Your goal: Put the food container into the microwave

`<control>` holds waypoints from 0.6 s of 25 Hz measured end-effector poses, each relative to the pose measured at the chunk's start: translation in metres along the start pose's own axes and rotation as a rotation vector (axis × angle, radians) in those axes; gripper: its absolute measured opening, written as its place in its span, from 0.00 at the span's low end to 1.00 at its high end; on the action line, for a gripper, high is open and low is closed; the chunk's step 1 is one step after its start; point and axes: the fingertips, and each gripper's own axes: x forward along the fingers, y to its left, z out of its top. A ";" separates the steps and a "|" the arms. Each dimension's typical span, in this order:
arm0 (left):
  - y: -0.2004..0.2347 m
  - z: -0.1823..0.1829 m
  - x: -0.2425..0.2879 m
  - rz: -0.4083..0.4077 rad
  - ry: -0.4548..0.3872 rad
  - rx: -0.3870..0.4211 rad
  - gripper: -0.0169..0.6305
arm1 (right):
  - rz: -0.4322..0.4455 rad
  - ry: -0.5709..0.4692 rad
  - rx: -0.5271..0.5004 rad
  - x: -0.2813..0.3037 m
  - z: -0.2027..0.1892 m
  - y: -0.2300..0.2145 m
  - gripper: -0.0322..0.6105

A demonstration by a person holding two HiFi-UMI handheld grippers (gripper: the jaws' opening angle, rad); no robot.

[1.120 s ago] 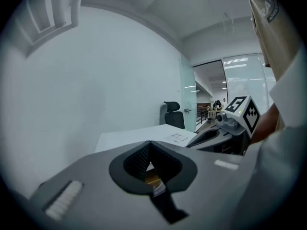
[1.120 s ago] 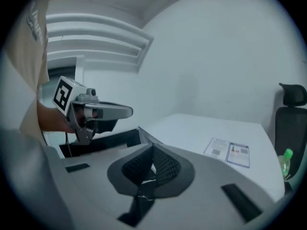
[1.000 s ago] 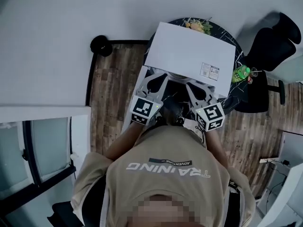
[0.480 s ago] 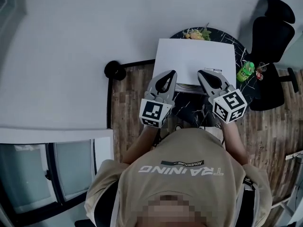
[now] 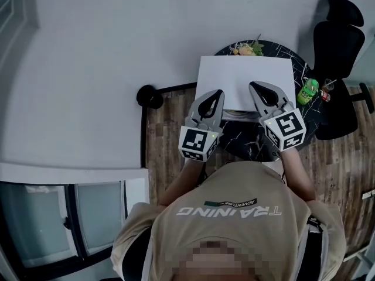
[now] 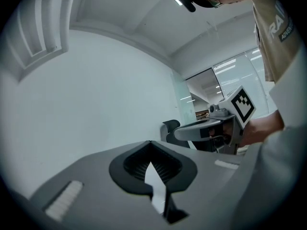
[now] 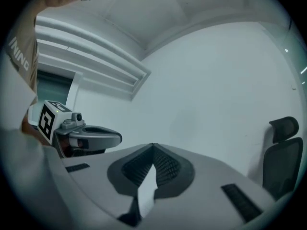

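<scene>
The white microwave (image 5: pixel 246 78) stands on a round dark marble table (image 5: pixel 240 138); only its top shows in the head view. Behind it, at the table's far edge, lies a dish of food with greens (image 5: pixel 246 50). My left gripper (image 5: pixel 216 93) and right gripper (image 5: pixel 253 86) are held side by side in front of the microwave, tips over its near edge. Both are shut with nothing between the jaws. The left gripper view (image 6: pixel 150 145) and the right gripper view (image 7: pixel 153 146) point at bare wall, and each shows the other gripper alongside.
A green bottle (image 5: pixel 306 90) stands at the table's right edge. A black office chair (image 5: pixel 340 43) is beyond it on the right. A black round object (image 5: pixel 151 96) sits on the wood floor to the left, by the white wall.
Both grippers have come up from low at the microwave's front and now lie higher, with their tips over its near edge. The head camera has shifted.
</scene>
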 end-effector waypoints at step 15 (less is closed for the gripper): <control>0.004 -0.022 -0.007 0.043 0.052 -0.026 0.01 | 0.099 0.023 -0.016 0.009 -0.010 0.012 0.06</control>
